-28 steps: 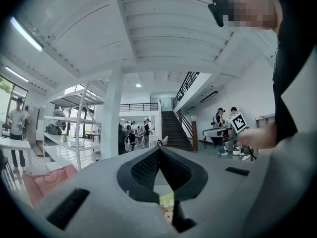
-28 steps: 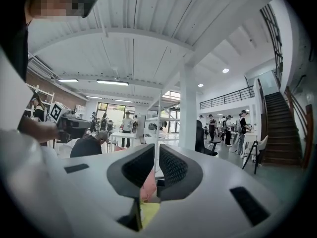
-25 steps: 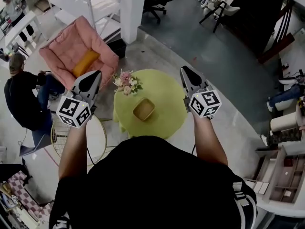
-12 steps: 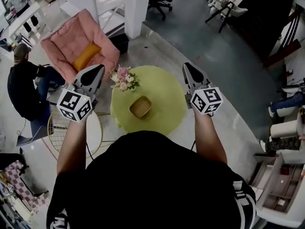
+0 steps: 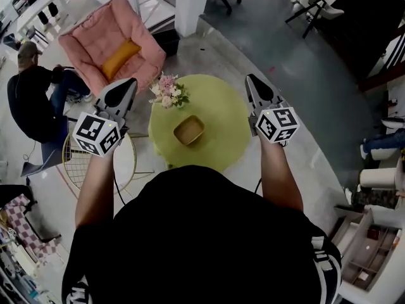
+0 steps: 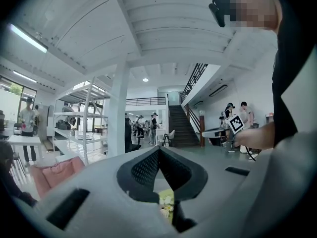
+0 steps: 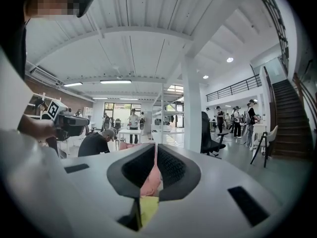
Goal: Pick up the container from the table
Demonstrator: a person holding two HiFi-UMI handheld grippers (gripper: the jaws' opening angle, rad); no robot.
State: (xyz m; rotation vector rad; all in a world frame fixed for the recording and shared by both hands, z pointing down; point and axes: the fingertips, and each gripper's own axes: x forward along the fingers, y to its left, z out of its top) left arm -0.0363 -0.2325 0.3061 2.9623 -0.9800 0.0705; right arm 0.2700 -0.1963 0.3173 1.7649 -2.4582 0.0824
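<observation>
The container (image 5: 188,130) is a small tan square bowl standing near the middle of a round green table (image 5: 221,116). It shows in the head view only. My left gripper (image 5: 131,81) hovers off the table's left edge, well above it, pointing away from me. Its jaws are shut with nothing between them. My right gripper (image 5: 250,78) is held over the table's right edge, also shut and empty. In the left gripper view the left gripper (image 6: 158,150) has its tips touching. In the right gripper view the right gripper (image 7: 155,147) shows only a thin slit.
A bunch of pink and white flowers (image 5: 166,92) stands at the table's far left rim. A pink armchair (image 5: 111,49) is beyond the left gripper, a wire-frame side table (image 5: 130,170) under it. A white pillar (image 5: 190,5) stands behind; a seated person (image 5: 31,100) is at left.
Both grippers have shifted slightly forward and a little lower either side of the table. Their jaws stay shut. The container has not moved on the table.
</observation>
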